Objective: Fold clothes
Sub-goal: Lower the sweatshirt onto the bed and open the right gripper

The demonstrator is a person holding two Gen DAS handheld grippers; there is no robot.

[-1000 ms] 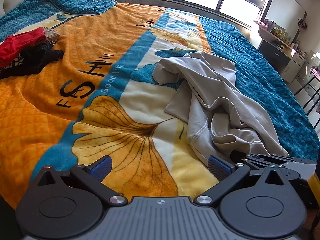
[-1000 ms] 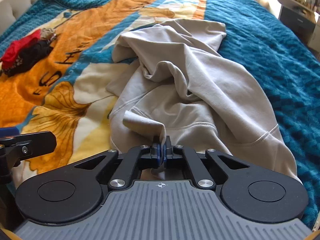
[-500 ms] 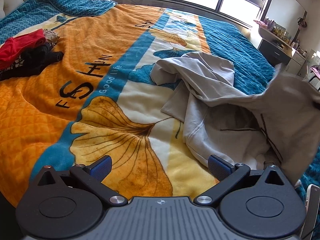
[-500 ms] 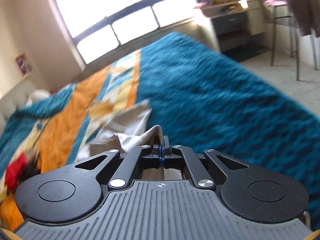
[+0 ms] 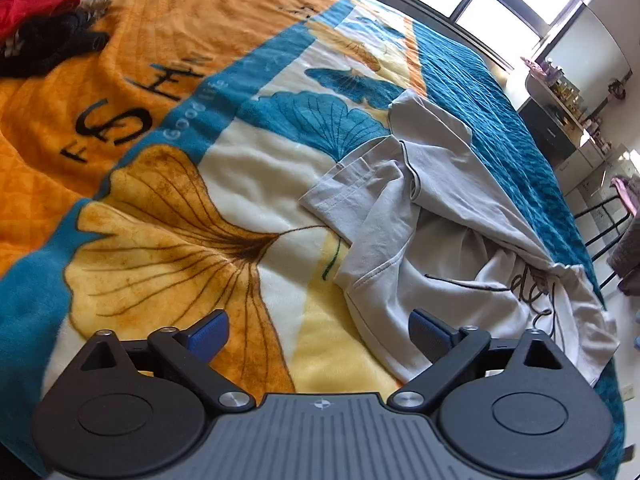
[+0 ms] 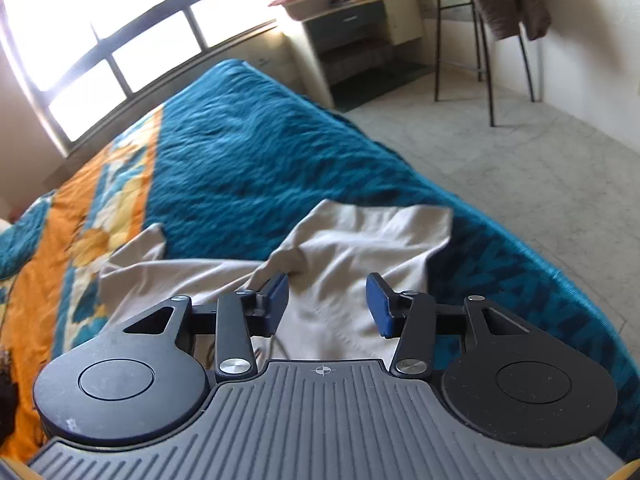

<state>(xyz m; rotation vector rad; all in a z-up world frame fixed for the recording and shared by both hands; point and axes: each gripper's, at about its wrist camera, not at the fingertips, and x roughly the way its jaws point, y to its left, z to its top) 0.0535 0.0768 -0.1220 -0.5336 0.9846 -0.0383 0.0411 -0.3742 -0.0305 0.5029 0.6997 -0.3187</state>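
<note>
The grey garment [image 5: 420,240] lies rumpled on the patterned blanket [image 5: 168,208], in the right half of the left wrist view, one sleeve flat toward the centre and the body bunched toward the lower right edge of the bed. I would judge this to be the spreading-out step: the cloth has to lie flat before any fold can be made, and it is far from flat.

The right gripper [image 6: 327,303] hangs over the garment's corner in the lower middle of its view, its jaws opening. Cloth [image 6: 352,248] shows under and between the blue pads [image 6: 276,300], but the pads are not pressing on it — nothing is pinched.

The left gripper [image 5: 316,330] sits at the bottom of its frame, jaws closing yet wide apart. Its right pad [image 5: 426,330] hovers at the garment's near hem; its left one is over bare blanket, and it grips nothing.

Next, I think, each hand needs a hem or shoulder corner — then a pull apart to smooth the body. A pile of red and black clothes [image 5: 44,28] waits in the upper left.
</note>
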